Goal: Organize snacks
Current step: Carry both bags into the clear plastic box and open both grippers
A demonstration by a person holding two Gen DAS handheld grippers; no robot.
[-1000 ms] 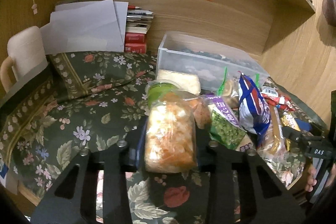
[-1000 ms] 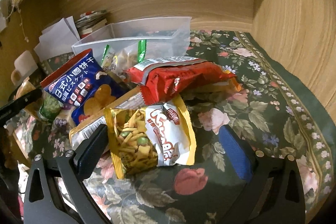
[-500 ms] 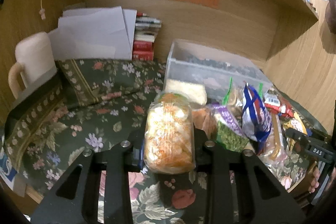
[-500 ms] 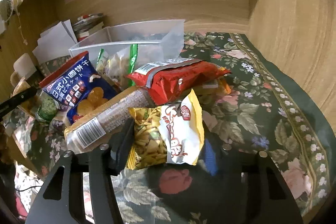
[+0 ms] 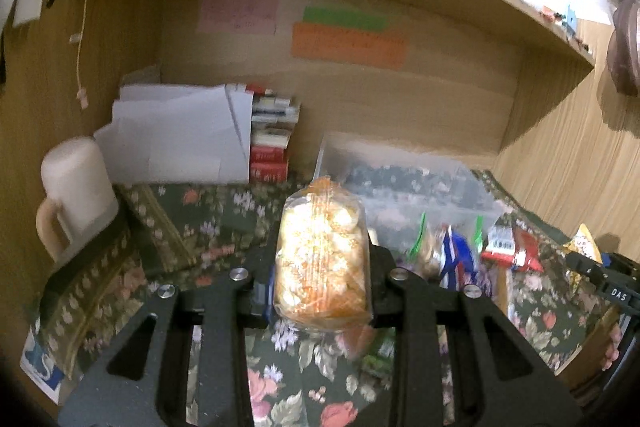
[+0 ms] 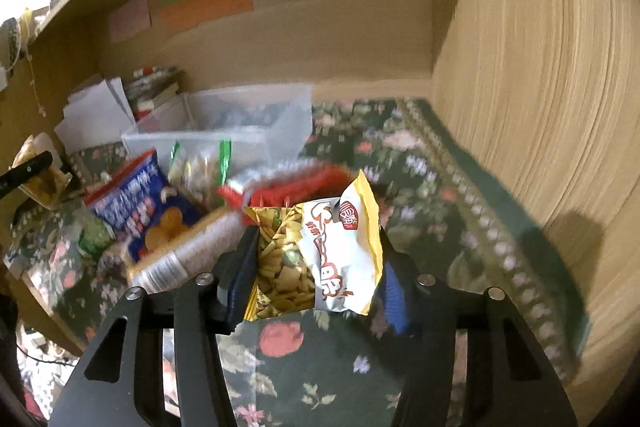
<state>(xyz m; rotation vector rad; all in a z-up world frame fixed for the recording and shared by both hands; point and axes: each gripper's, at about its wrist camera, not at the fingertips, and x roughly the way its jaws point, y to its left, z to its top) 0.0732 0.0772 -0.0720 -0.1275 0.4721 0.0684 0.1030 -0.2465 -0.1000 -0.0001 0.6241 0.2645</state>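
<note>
Left gripper point(image 5: 322, 291) clamps a clear, bulging bag of orange-white puffs point(image 5: 322, 259); right gripper point(image 6: 316, 275) clamps a glossy yellow-white cracker packet point(image 6: 320, 259); translucent rectangular plastic bin point(image 6: 224, 123) at 11 o'clock, on floral cloth point(image 6: 420, 187)

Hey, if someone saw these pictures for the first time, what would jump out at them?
Two snack bags held up close: the left tool grips a clear bag of orange puffs, the right tool a yellow and white snack bag. Behind them, a clear plastic bin sits on the flowered cloth with a heap of packets in front, a blue one on the left.
</note>
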